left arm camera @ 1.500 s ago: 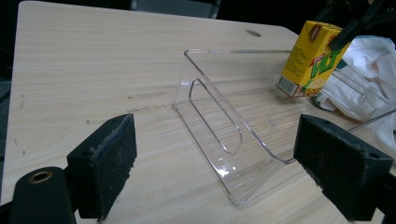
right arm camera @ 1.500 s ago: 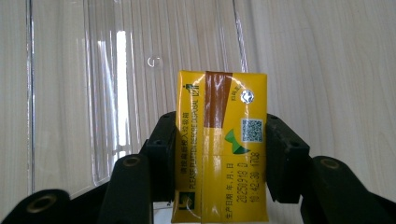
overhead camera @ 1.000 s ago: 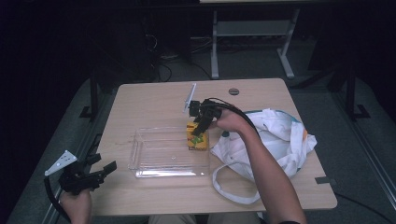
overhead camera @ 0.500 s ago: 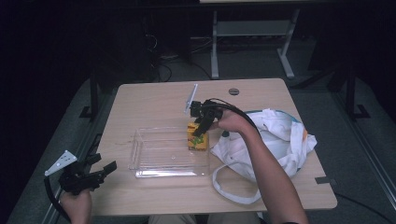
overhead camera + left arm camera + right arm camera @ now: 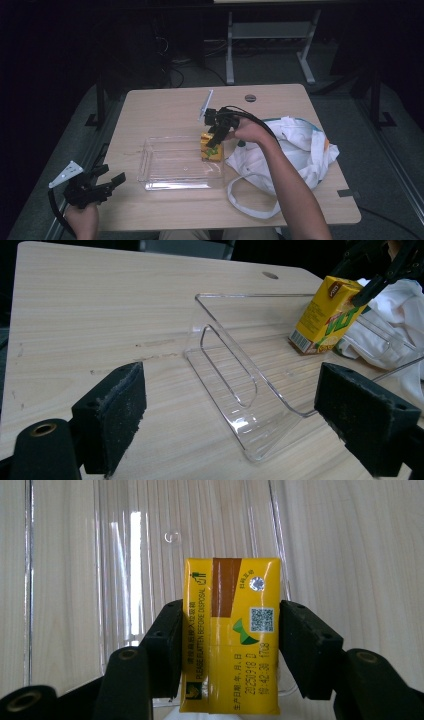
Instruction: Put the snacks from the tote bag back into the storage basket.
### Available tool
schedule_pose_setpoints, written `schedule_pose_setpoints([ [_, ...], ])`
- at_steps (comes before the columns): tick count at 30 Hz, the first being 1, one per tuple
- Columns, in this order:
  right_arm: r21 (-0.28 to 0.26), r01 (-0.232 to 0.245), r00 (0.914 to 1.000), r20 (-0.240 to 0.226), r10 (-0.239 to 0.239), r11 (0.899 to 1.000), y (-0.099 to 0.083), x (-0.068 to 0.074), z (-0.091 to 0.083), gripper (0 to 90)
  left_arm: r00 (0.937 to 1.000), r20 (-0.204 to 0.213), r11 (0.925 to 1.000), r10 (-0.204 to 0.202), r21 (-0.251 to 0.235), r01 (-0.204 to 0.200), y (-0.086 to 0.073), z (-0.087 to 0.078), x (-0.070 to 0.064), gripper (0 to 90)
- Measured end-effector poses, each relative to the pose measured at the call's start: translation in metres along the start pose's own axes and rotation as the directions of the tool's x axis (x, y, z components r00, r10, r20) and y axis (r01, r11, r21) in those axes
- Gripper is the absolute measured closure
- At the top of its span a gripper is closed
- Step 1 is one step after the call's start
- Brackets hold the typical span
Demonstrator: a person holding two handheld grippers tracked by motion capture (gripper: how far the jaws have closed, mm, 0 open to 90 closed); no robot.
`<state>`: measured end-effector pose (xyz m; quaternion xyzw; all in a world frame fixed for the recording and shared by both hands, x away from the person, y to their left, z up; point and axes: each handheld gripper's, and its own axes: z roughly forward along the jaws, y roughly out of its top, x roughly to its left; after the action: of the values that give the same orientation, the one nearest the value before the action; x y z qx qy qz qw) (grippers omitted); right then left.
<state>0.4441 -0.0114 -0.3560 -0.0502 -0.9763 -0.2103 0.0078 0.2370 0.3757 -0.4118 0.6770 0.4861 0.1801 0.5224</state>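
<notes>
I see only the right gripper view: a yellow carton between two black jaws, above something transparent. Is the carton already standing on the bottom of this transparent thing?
Observer: In the left gripper view the juice carton stands at the far end of the clear tray, tilted, with its lower edge at the tray floor.
Operator: Where is the other gripper?
Observer: The left gripper is at the near left corner of the table, apart from the tray, jaws wide open.
Operator: What lies beside the tray?
Observer: A white cloth bag lies right against the tray's right end, under the forearm that holds the right gripper.
</notes>
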Motion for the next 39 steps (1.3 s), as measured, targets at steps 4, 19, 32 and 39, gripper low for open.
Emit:
schedule_pose_setpoints([
  [4,-0.001,-0.007,1.0,0.0,0.007,1.0,-0.001,0.0,-0.001,45.0,1.0,0.001,1.0,0.0,-0.001,0.0,0.0,0.0,0.0,12.7],
  [19,-0.008,-0.016,0.9998,0.008,0.016,1.0,-0.002,0.001,-0.001,42.6,1.0,0.001,1.0,0.003,0.004,-0.003,0.0,0.001,0.0,12.7],
  [32,-0.034,-0.027,0.9996,0.012,0.027,0.999,-0.005,0.001,-0.006,38.8,1.0,0.001,1.0,0.003,0.002,-0.003,0.0,0.001,0.0,12.7],
  [39,-0.058,-0.035,0.999,0.024,0.037,0.998,-0.008,0.001,-0.013,36.6,1.0,0.002,1.0,0.005,0.0,-0.005,0.0,0.001,-0.001,12.7],
])
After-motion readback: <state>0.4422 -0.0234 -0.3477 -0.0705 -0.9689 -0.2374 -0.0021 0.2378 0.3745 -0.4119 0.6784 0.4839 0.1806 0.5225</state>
